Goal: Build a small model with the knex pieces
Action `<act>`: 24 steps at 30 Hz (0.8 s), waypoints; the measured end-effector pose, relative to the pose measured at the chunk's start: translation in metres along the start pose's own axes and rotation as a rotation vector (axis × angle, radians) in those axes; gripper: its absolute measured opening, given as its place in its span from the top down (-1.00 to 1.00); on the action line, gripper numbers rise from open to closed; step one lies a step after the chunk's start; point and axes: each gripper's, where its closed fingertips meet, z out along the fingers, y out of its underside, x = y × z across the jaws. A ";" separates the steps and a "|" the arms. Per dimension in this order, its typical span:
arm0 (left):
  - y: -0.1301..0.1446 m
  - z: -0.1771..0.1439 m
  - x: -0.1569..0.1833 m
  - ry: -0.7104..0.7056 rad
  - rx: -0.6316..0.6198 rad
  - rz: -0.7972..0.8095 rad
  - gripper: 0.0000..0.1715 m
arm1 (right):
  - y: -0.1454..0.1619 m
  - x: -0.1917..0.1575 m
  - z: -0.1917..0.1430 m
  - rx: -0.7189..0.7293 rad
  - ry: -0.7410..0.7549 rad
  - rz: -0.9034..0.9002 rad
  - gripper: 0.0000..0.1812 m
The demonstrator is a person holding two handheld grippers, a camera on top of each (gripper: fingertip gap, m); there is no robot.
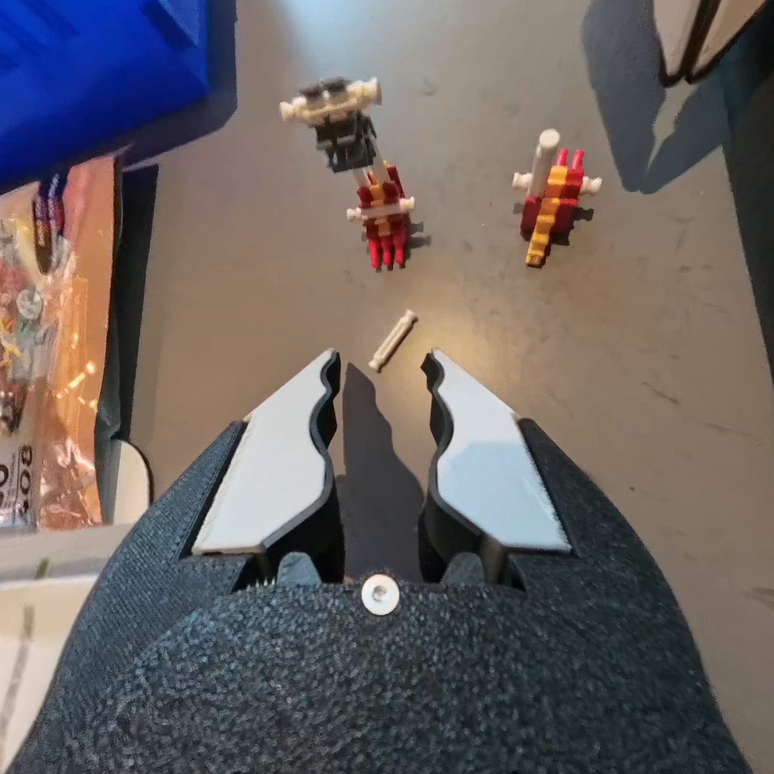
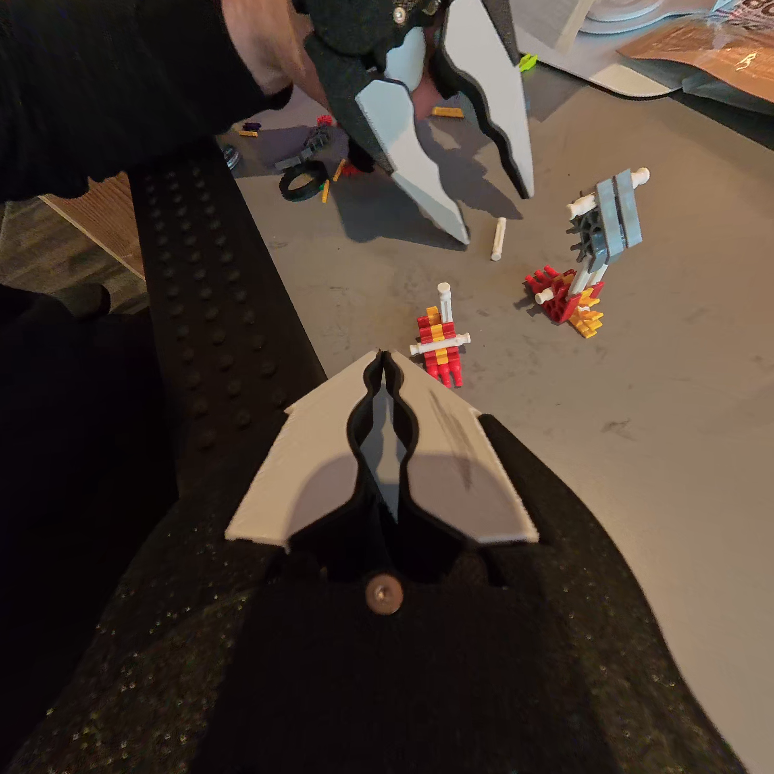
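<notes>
Blur smears the clutter left of my left gripper (image 1: 381,360); its jaws are spread, and a loose white rod (image 1: 393,340) lies just ahead between the tips. My right gripper (image 2: 383,352) is pressed together, empty, with a red-and-yellow block piece (image 2: 439,347) just right of its tips.

Looks to me like a hobby/data-collection bench, prob office or lab: grey scuffed tabletop (image 2: 628,460), loose construction-toy bits (image 2: 310,167), small toy builds (image 1: 548,201), bagged parts (image 1: 50,335) at the edge, wood-look floor (image 2: 75,234) below.
</notes>
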 end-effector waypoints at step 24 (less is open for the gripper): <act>-0.104 -0.039 0.080 0.121 0.429 -0.007 0.95 | -0.021 -0.005 0.000 0.065 0.148 -0.174 0.84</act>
